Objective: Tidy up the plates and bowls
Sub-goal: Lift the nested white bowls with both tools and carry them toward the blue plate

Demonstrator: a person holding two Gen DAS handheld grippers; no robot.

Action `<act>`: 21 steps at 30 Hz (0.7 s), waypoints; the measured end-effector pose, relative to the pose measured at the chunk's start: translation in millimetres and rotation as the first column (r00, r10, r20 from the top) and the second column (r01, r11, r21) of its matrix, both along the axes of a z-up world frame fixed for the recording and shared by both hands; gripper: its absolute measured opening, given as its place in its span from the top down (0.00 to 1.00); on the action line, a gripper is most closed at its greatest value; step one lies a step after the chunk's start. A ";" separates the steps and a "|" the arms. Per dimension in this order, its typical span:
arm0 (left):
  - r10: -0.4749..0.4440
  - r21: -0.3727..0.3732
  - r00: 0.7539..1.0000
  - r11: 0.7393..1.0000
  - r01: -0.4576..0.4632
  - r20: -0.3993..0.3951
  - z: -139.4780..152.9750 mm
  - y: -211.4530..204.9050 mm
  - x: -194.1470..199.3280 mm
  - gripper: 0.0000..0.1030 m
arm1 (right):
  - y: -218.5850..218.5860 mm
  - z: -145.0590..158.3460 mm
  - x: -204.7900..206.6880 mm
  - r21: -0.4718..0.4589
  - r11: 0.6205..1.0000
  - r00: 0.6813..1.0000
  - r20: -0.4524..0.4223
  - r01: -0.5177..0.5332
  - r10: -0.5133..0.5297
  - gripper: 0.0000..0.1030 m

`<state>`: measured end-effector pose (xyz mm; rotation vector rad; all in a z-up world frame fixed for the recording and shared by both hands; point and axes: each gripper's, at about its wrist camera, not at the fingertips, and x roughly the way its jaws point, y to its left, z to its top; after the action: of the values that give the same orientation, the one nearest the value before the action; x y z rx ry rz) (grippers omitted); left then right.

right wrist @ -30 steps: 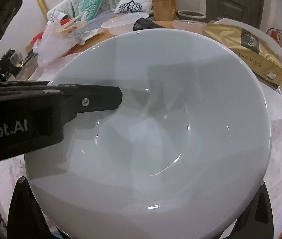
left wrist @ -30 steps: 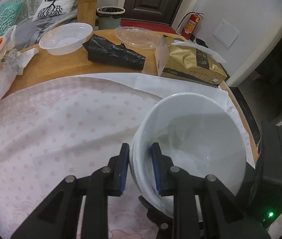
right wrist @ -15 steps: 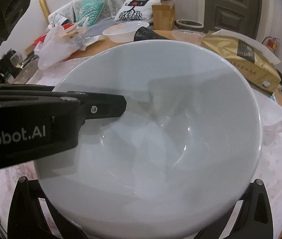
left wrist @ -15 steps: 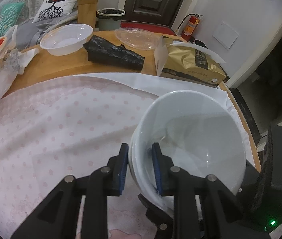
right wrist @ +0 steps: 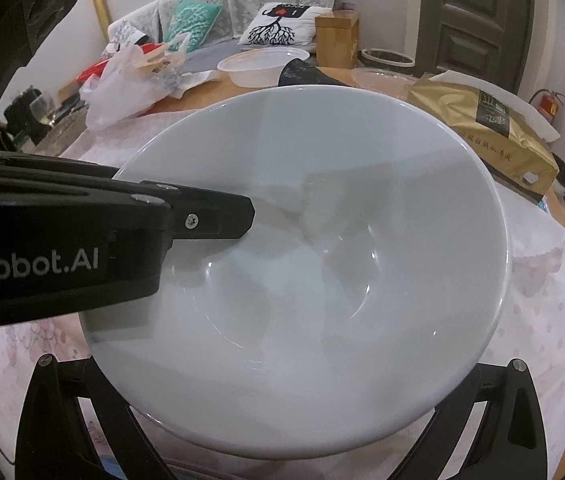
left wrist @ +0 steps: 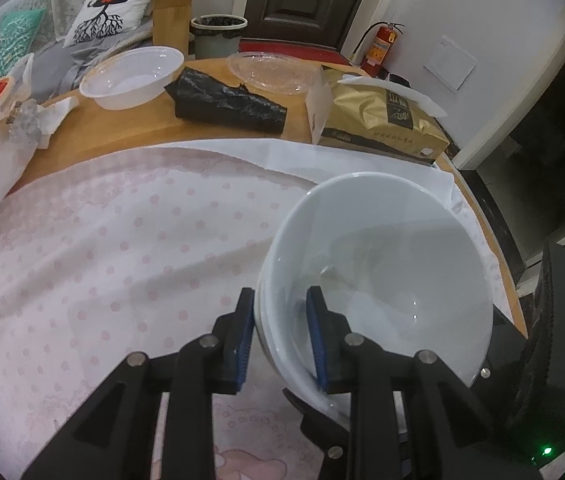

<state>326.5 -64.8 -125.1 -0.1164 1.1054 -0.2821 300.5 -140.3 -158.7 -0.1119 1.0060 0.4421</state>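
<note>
Bowl (left wrist: 386,280) rim clamped between left gripper (left wrist: 282,332) fingers; right gripper state unclear.

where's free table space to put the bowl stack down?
Widest bare patch: the pink dotted cloth, left of the white bowls held in the left tongs. The wood strip before the plastic bowl is narrow. Crowded: far edge, with black bag, clear lid and gold packet.

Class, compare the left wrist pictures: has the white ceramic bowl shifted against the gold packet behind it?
Yes, slightly: the white ceramic bowl sits nearer the gold packet, its rim further up the picture.
</note>
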 end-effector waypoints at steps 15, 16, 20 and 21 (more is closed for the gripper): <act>0.007 -0.055 1.000 0.998 -0.007 -0.014 -5.0 1.6 5.8 0.74 | -0.7 -1.9 3.8 0.021 1.000 1.000 -0.024 0.012 -0.012 0.03; 0.006 -0.049 1.000 0.999 -0.006 -0.010 -4.2 0.8 4.4 0.74 | -1.4 -0.8 1.5 0.026 1.000 1.000 -0.014 0.013 -0.013 0.04; -0.003 -0.041 1.000 0.999 0.002 -0.005 1.6 -1.0 0.4 0.74 | -1.8 5.0 -4.9 0.020 1.000 1.000 0.018 0.010 -0.010 0.04; -0.003 -0.040 1.000 0.999 0.003 0.000 3.4 -1.2 -0.8 0.74 | -2.0 7.0 -6.2 0.021 1.000 1.000 0.025 0.010 -0.010 0.04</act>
<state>325.8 -65.9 -121.6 -0.1511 1.1007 -0.3069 294.3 -142.3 -151.7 -0.0936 0.9765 0.4411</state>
